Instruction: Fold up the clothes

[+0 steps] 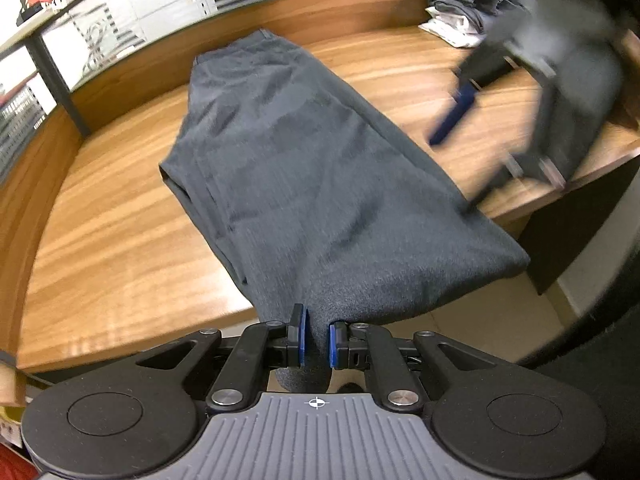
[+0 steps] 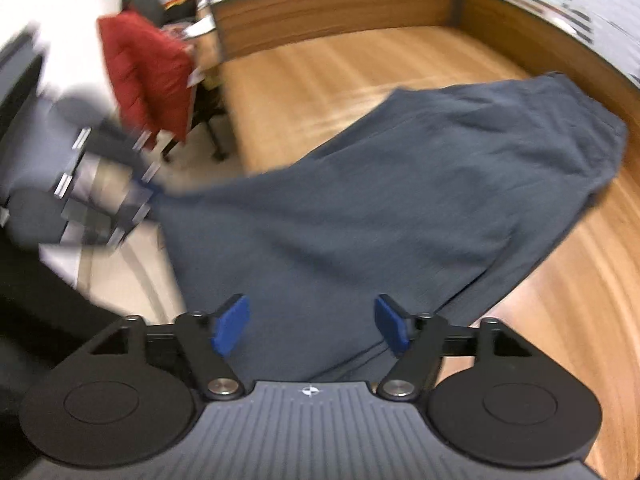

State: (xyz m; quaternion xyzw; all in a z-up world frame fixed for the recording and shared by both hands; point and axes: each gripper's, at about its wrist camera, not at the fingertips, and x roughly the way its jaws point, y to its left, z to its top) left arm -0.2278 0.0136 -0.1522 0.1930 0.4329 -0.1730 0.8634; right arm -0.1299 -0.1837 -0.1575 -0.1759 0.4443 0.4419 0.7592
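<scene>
Jaws first. Left gripper [image 1: 315, 340]: blue pads clenched on a bunched fold of the dark grey trousers [image 1: 304, 184], pinched at the cloth's near end, which hangs just off the near edge of the wooden table [image 1: 100, 240]. Right gripper [image 2: 312, 330]: jaws spread wide, nothing pressed between the pads. Grey cloth lies below and beyond them, untouched as far as can be told. In the left wrist view the right gripper [image 1: 452, 116] shows as a blur above the table's right side, off the cloth.

Garment: already halved lengthwise, it seems, legs stacked. It runs from the near edge diagonally toward the far left of the table, the waistband end lying farthest away. The near right corner of the cloth droops over the table's near right corner. The middle lies fairly flat with shallow wrinkles.

Farther off: a stack of folded clothes [image 1: 468, 4] at the far right corner of the table. A red jacket [image 2: 148, 68] hangs on a chair beyond the table's left edge in the right wrist view.

Step, by my reading: the lengthwise fold is done and the crosswise fold is being set up. One end is held; the free hand has yet to take hold.

Next move calls for the right gripper to close on the hem beside the left, level with it. Both would then carry that end toward the waistband, keeping the edge taut so the layers do not slide apart.
</scene>
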